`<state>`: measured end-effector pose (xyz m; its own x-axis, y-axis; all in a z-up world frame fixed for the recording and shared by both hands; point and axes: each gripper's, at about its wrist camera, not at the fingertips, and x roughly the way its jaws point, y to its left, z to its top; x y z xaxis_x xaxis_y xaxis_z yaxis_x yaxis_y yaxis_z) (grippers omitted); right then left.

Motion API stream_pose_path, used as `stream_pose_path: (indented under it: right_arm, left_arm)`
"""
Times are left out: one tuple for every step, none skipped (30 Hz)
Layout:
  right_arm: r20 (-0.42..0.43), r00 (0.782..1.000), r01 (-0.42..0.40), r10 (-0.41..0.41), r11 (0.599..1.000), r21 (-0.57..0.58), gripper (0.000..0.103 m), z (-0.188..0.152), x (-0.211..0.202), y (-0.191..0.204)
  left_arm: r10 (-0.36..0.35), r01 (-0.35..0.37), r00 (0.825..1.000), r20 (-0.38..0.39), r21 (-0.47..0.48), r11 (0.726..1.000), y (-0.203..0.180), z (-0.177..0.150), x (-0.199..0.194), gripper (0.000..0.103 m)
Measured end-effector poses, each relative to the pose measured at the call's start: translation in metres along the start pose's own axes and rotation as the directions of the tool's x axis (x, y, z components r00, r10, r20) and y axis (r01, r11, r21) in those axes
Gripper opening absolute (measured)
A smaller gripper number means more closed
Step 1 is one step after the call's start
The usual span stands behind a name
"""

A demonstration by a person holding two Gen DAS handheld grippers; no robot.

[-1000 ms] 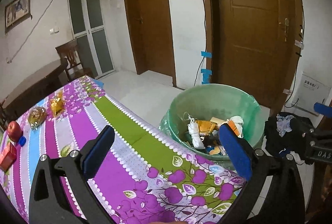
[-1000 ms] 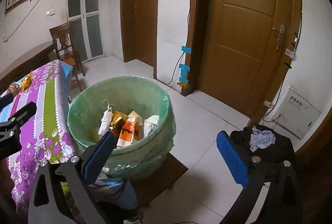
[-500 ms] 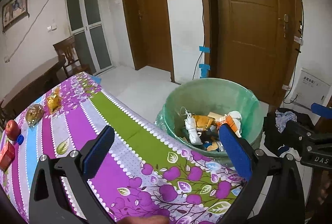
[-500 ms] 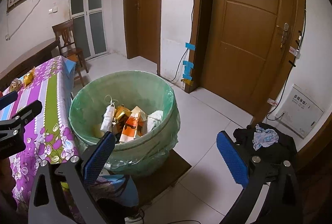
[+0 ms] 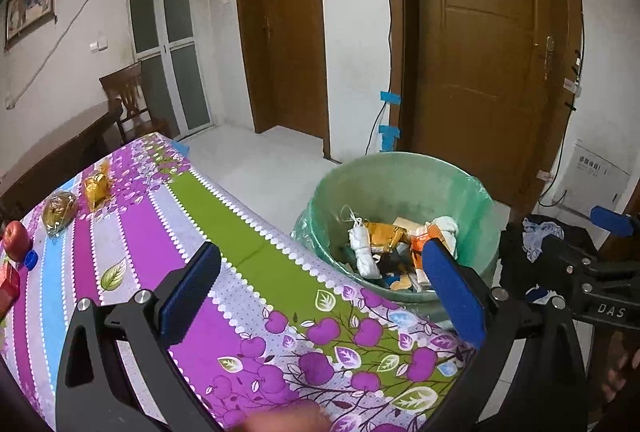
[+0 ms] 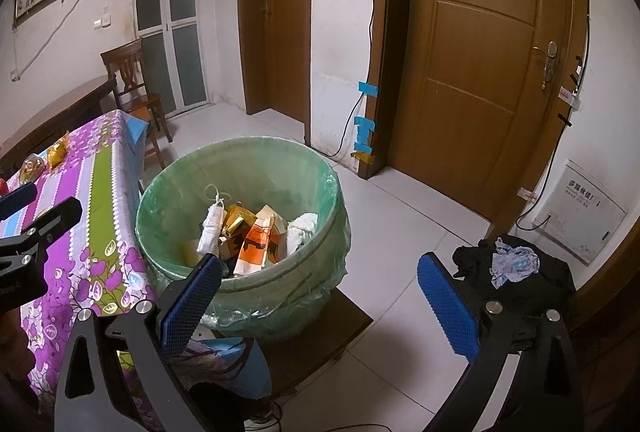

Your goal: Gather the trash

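The left gripper (image 5: 320, 296) hung over the near end of the table, its blue pads spread wide with nothing between them. Under it lay the purple floral tablecloth (image 5: 256, 336) with a green stripe. Just past the table's edge stood the trash bin (image 5: 404, 172), lined with a pale green bag and holding a heap of rubbish: a knotted white bundle (image 5: 362, 246), a gold foil wrapper (image 5: 386, 234), an orange-and-white carton (image 6: 260, 244) and a crumpled white tissue (image 6: 304, 226). At the far end of the table sat two gold snack packets (image 5: 96, 188) (the nearer one in clear wrap (image 5: 60, 210)), a red apple (image 5: 16, 240), a blue bottle cap (image 5: 30, 258) and a red box (image 5: 8, 286) cut off by the frame.

The right gripper (image 6: 320, 292) was also wide apart and empty, held above the tiled floor beside the bin. A dark pile of clothes (image 6: 520, 268) lay near the brown door (image 6: 480, 72), a wooden chair (image 6: 132, 84) stood beyond the table.
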<state>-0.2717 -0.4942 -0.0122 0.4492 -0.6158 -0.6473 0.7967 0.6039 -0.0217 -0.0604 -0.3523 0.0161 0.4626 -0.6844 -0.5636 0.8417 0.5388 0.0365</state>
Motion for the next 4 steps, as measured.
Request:
stream_pose_path:
  right_arm:
    - [-0.001, 1.0, -0.001, 0.001, 1.0, -0.002, 0.098, 0.0, 0.0007, 0.001]
    - [-0.002, 1.0, -0.002, 0.002, 1.0, -0.003, 0.098, -0.0002, 0.0008, 0.0017]
    - [-0.003, 1.0, -0.002, 0.002, 1.0, -0.004, 0.098, -0.0003, 0.0017, 0.0031]
    - [-0.003, 1.0, -0.003, 0.003, 1.0, -0.005, 0.098, -0.0001, 0.0021, 0.0039]
  left_arm:
    - [-0.012, 0.012, 1.0, 0.003, 0.006, 1.0, -0.0011, 0.0002, -0.0014, 0.097]
    - [-0.01, 0.01, 1.0, 0.004, 0.014, 1.0, -0.0027, 0.0003, -0.0022, 0.097]
    - [-0.005, 0.005, 1.0, 0.007, 0.021, 1.0, -0.0037, 0.0003, -0.0024, 0.097]
    - [0.006, -0.007, 1.0, 0.015, 0.033, 0.999, -0.0057, -0.0003, -0.0032, 0.097]
